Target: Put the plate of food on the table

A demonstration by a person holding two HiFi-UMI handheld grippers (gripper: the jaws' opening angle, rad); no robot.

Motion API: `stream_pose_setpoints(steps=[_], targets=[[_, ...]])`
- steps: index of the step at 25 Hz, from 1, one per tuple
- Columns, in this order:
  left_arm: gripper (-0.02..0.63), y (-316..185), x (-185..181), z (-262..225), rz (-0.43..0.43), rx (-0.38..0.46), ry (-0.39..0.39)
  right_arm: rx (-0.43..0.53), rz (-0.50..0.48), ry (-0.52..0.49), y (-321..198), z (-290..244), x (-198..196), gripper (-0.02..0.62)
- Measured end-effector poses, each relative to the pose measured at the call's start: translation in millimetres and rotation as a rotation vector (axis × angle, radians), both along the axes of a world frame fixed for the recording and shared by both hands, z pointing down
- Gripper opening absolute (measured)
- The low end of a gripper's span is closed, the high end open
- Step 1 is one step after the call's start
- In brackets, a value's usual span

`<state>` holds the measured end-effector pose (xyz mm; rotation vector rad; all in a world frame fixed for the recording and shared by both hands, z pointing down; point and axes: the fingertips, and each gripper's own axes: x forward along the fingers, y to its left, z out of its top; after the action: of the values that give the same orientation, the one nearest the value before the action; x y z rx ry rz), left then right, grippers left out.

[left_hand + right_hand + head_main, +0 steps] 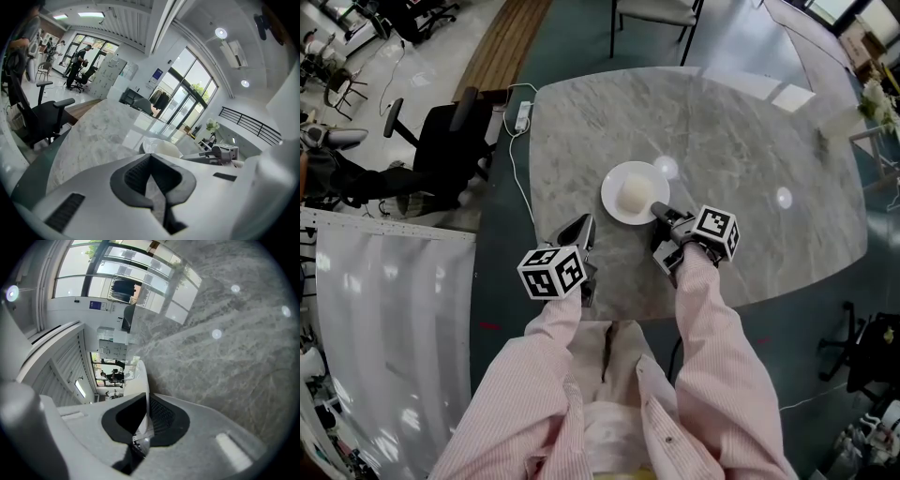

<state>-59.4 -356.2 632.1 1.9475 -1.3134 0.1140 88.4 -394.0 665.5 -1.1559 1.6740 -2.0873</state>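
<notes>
We are holding the left hand-held gripper over the near edge of the marble counter, its jaws pressed together on nothing. Just to its right the white plate is sitting on the counter (a pale round mound of food on it). Our right hand-held gripper is pinching the plate's near rim.
</notes>
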Motion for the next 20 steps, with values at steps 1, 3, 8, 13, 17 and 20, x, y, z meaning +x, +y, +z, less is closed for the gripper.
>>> stream_pose_setpoints(steps=[1,3,8,13,17,20], targets=[[-0.009,0.7,0.1,0.2,0.0,-0.001,0.0,-0.005,0.005,0.008,0.1,0.3,0.4,0.017],[-0.009,1.7,0.3,0.2,0.0,-0.003,0.001,-0.008,0.006,0.036,-0.5,0.2,1.3,0.017],[-0.009,3.2,0.0,-1.1,0.002,-0.003,0.007,0.0,-0.017,0.105,-3.7,-3.8,0.7,0.017],[-0.009,3.7,3.4,-2.8,0.009,-0.002,0.009,0.025,-0.063,0.223,-3.4,-4.4,0.9,0.023],[-0.009,4.1,5.7,-3.0,0.016,-0.003,0.007,0.054,-0.114,0.363,-2.5,-2.6,3.1,0.037],[-0.009,4.8,7.0,-3.3,0.021,-0.003,0.007,0.067,-0.149,0.446,-1.4,-1.0,4.1,0.053]])
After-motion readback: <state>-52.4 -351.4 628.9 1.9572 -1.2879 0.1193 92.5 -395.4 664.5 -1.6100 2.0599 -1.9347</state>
